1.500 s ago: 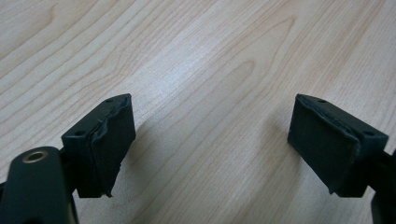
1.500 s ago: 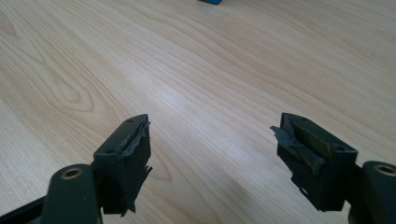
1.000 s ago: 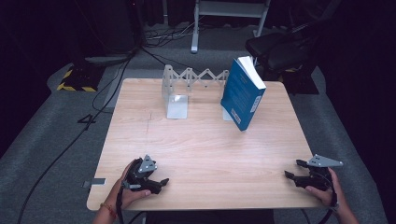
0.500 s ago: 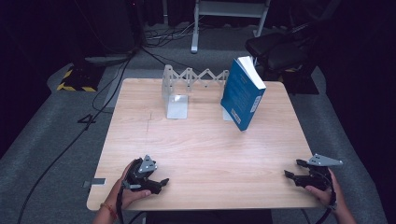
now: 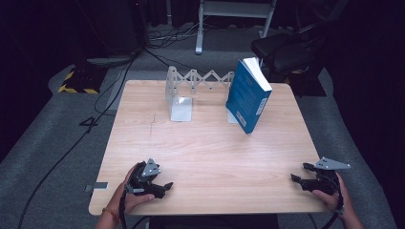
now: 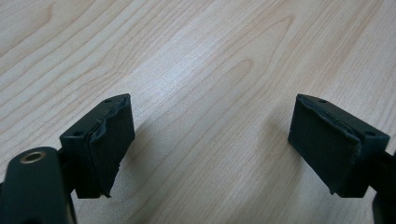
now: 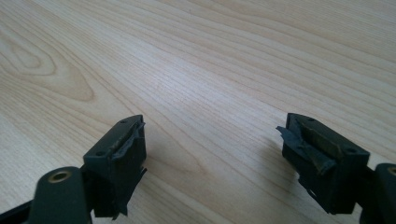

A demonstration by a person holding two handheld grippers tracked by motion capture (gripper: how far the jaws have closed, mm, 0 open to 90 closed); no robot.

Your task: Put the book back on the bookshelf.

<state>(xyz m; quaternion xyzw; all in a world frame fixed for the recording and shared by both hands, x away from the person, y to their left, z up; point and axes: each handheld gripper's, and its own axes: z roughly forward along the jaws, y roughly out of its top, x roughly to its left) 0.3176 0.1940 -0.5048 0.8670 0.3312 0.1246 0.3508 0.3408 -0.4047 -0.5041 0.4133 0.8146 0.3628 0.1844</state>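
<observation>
My left gripper [image 5: 162, 187] rests on the wooden table [image 5: 210, 152] near its front left corner, held in a hand. In the left gripper view its jaws stand wide apart, left gripper [image 6: 210, 144] open over bare wood. My right gripper [image 5: 298, 180] lies near the front right edge, also in a hand. The right gripper view shows the right gripper [image 7: 212, 161] open, its worn pads apart with nothing between them. A blue book [image 5: 247, 95] stands tilted at the back right, leaning on a white expandable rack [image 5: 198, 80].
A white bookend plate [image 5: 181, 108] of the rack lies on the table at the back centre. Behind the table are a black chair [image 5: 286, 50], a metal stand and cables on grey floor. Wide bare wood lies between the grippers and the book.
</observation>
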